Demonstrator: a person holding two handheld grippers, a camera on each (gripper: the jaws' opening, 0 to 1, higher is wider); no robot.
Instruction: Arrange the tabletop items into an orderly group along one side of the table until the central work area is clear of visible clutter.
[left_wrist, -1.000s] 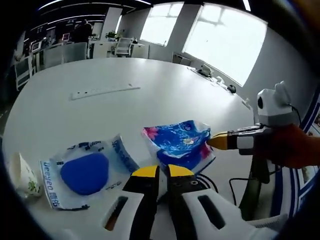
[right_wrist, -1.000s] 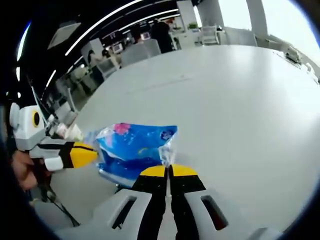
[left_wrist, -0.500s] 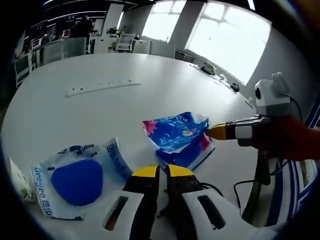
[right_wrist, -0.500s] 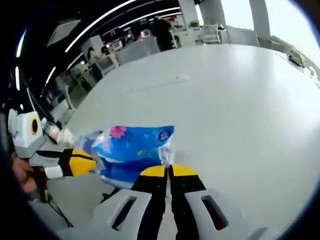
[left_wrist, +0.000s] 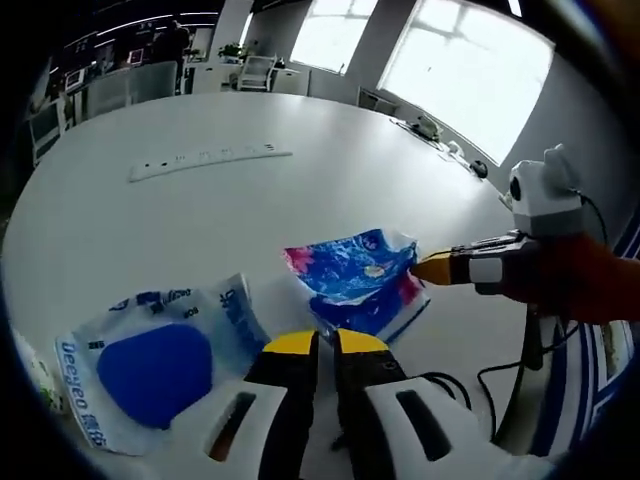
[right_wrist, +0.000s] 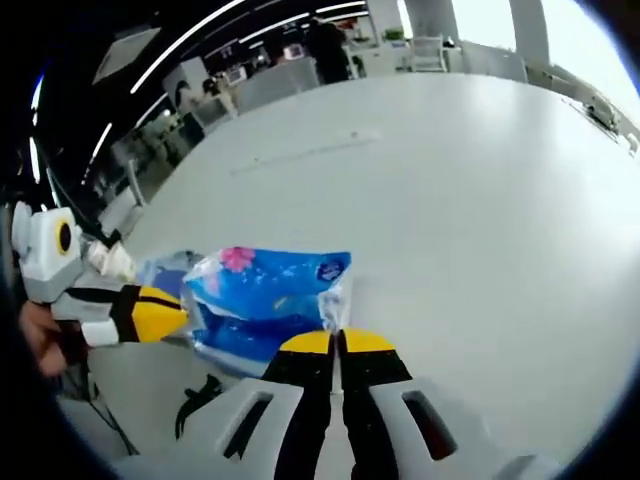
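A blue tissue packet (left_wrist: 352, 282) with pink flowers hangs just off the white table (left_wrist: 200, 220). My right gripper (left_wrist: 420, 268) comes in from the right, shut on the packet's clear edge. In the right gripper view the same packet (right_wrist: 265, 298) sits just beyond the right gripper (right_wrist: 337, 343), whose jaws pinch the wrapper. My left gripper (left_wrist: 325, 343) is shut with nothing seen between its jaws. It stands between the packet and a clear pack holding a blue pad (left_wrist: 150, 365). In the right gripper view the left gripper (right_wrist: 175, 312) points at the packet's left end.
A white power strip (left_wrist: 210, 158) lies far out on the table. A paper cup (right_wrist: 108, 262) stands behind the left gripper. A black cable (left_wrist: 440, 385) loops near the table's edge. Office desks, chairs and people fill the background.
Both views have shifted a little with the hands. The packet stays pinched in my right gripper and has barely moved. The left gripper stays shut.
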